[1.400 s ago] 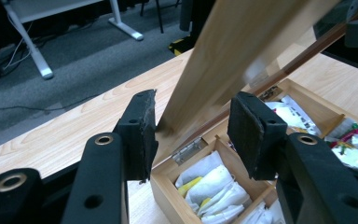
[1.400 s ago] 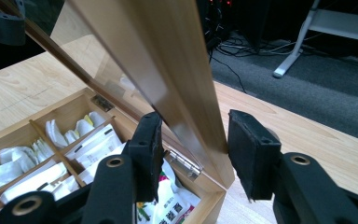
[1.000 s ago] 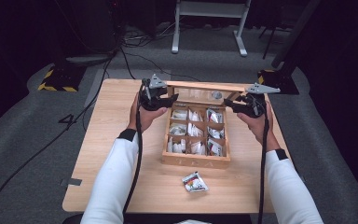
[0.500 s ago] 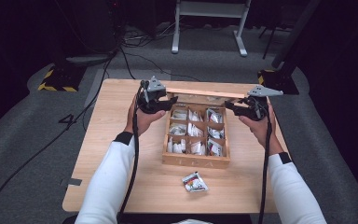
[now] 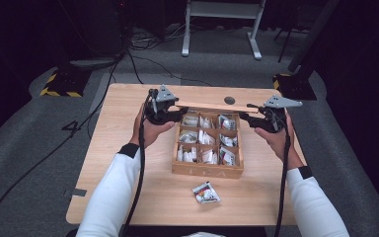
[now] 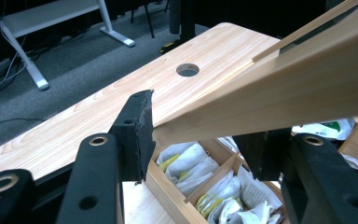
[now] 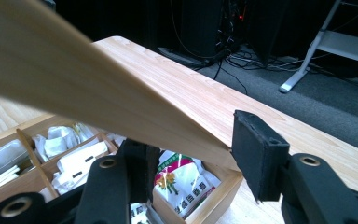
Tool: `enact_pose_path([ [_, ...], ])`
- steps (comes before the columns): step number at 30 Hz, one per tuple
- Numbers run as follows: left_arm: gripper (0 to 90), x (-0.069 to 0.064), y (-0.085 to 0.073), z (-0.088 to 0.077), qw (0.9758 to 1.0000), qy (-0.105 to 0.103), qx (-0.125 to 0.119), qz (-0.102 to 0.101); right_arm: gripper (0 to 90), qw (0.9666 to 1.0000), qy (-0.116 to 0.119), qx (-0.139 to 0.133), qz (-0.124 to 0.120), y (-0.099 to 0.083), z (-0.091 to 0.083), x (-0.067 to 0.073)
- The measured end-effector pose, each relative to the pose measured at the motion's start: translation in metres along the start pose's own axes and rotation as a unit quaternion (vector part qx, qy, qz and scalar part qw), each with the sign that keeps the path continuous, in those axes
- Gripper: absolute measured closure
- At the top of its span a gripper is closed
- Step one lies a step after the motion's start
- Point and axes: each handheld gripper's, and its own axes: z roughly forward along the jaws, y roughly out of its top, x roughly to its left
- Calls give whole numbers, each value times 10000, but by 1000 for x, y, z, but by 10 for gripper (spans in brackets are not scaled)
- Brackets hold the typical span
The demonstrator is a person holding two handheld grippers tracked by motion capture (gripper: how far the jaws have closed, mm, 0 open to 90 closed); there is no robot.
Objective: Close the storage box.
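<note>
- The worktop (image 5: 128, 163) is pale wood-grain laminate, rectangular with rounded corners, and has a round hole (image 5: 230, 100) near its far edge.
- A shallow box (image 5: 205, 170) of light unfinished wood stands right of the worktop's middle, split by thin slats into a grid of square compartments.
- A flat lid (image 5: 212, 106) of the same pale wood, long and thin-edged, is held above the box's far side, one end in each claw.
- The left claw (image 5: 177, 112) pinches the lid's left end; in the left gripper view its black, rough-padded jaws sit against the board (image 6: 279, 88), one on either face.
- The right claw (image 5: 244, 118) pinches the right end; the right gripper view has the board's corner (image 7: 98, 102) wedged between its matte black jaws.
- Each compartment holds crinkled white paper sachets (image 5: 205, 138). The gripper views show what the high view blurs: yellow print on sachets in the left gripper view (image 6: 186, 163), and a white packet with green and red print (image 7: 179, 182) in the box's corner compartment in the right gripper view.
- One loose sachet (image 5: 206, 192) lies on the worktop between the box and the near edge, seen from the high view.
- Grey three-cornered plates top both grippers, and black cables trail along white sleeves (image 5: 113, 197).
</note>
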Motion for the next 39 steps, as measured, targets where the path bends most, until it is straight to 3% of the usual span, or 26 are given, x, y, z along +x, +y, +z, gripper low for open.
enact_pose_path([
  [7, 490, -4, -4, -6, 10000, -43, -12, 36, 489, 9999, 103, -90, -81, -1, -5, 6],
  [17, 468, -9, -7, -9, 9999, -18, 96, 108, 466, 9996, 129, -18, -240, -5, -9, 12],
  [25, 451, -13, -7, -15, 9999, -24, 67, 108, 453, 9996, 73, -34, -274, -6, -15, 14],
  [39, 446, -21, -12, -24, 9994, -42, 136, 301, 415, 9996, 55, 0, -293, -13, -23, 19],
])
